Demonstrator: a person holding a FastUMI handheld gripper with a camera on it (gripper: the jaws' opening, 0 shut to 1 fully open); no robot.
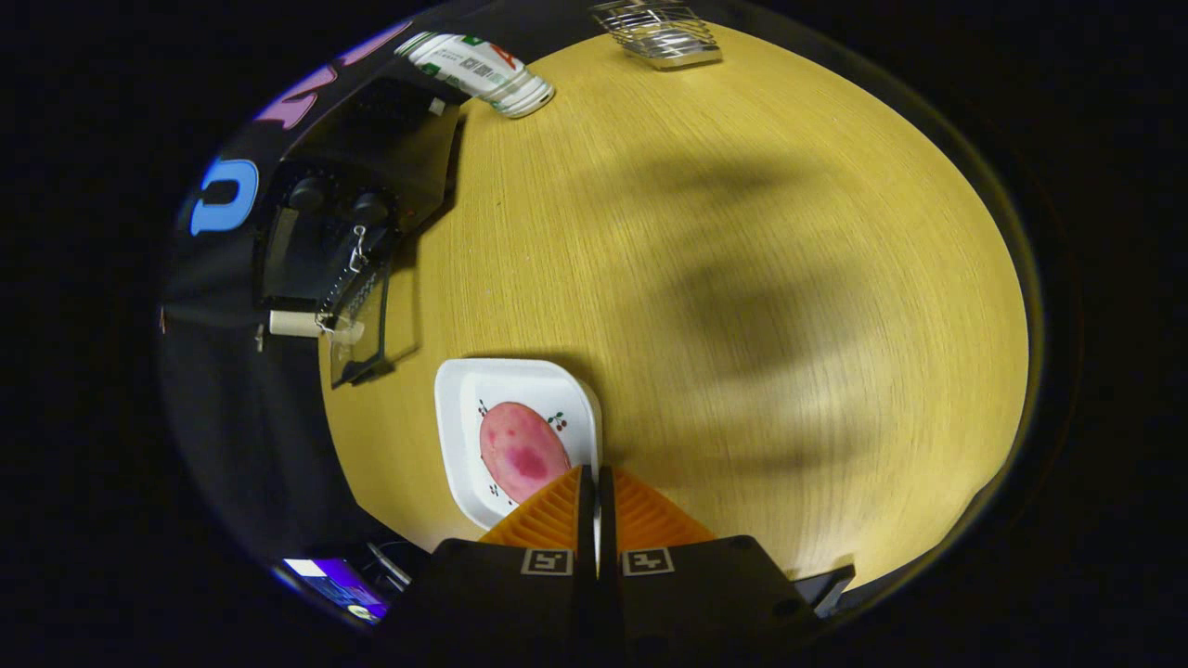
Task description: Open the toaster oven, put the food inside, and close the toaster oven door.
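Pale yellow wood-grain tabletop [742,232] takes up most of the gripper view, crossed by soft dark shadows. At its far left edge stands the black toaster oven [348,213], two knobs on its face; its glass door [362,325] seems to hang open toward the table, with a pale handle bar [297,324] at its free edge, though the angle makes this hard to confirm. Beyond the oven a white cylindrical container [483,72] with printed labels lies on its side, and farther along the table's far edge sits a wire rack [661,35].

Just ahead of the fingers, slightly to their left, rests a white square plate [464,390] with small cherry prints, and on it lies the food, a pink oval piece [522,451] with a darker red blotch. The gripper [595,478] has its two fingers pressed nearly together, only a thin slit between them, and nothing is held.

If the door is indeed down, the step in hand is picking up the food. To do it well, I would part the fingers wide before descending, shift left so the oval sits between them, and take it across its narrow width. Close gently, since it may be soft, and avoid dragging the light plate along.
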